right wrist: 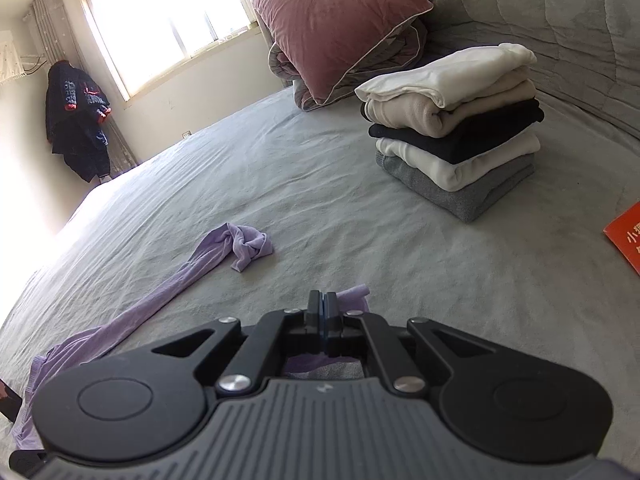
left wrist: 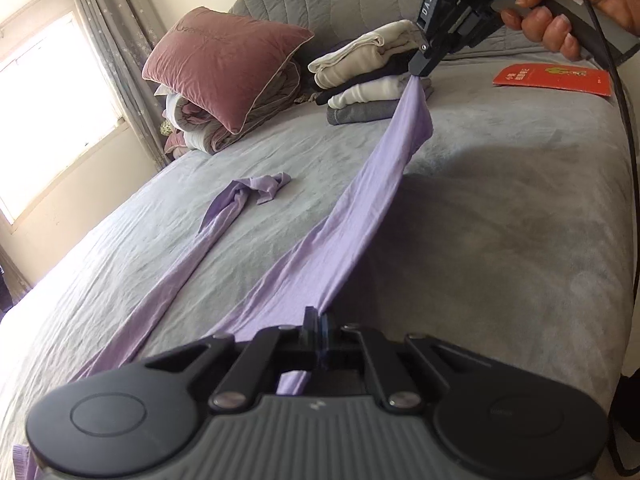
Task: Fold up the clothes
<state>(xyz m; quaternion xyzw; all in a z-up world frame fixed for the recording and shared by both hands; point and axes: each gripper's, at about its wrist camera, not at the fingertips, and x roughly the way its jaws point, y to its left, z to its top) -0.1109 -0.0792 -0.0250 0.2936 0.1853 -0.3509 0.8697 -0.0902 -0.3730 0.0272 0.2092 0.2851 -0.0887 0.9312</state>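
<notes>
Lilac garment [left wrist: 360,200] strung taut between both grippers, and it's a tight line above the bed [left wrist: 500,200]! Left gripper [left wrist: 319,322] is clenched on one end down near the camera, fabric bunched right between its fingers. Right gripper [left wrist: 420,67], up by the headboard end, is pinched on the far end of that same strip, the hand [left wrist: 560,8] wrapped round its handle. From the right wrist view the right gripper [right wrist: 324,312] shows fingers pressed together with a lilac tuft poking out beside them.

The other leg or sleeve trails loose across the bed, ending in a twisted knot [left wrist: 260,186]. That's the trouble spot, I'd say: fold now and the tangle gets buried inside, leaving a lumpy result. Another risk: both grips look like they hold only a narrow pinch of thin, slippery-looking cloth, so more tension could pull an end free.

Watch the stack [right wrist: 452,128] too: the right gripper hangs just beside it in the left view, and a sideways swing could topple those folded pieces. Red booklet [left wrist: 552,79] lies well apart, no concern.
</notes>
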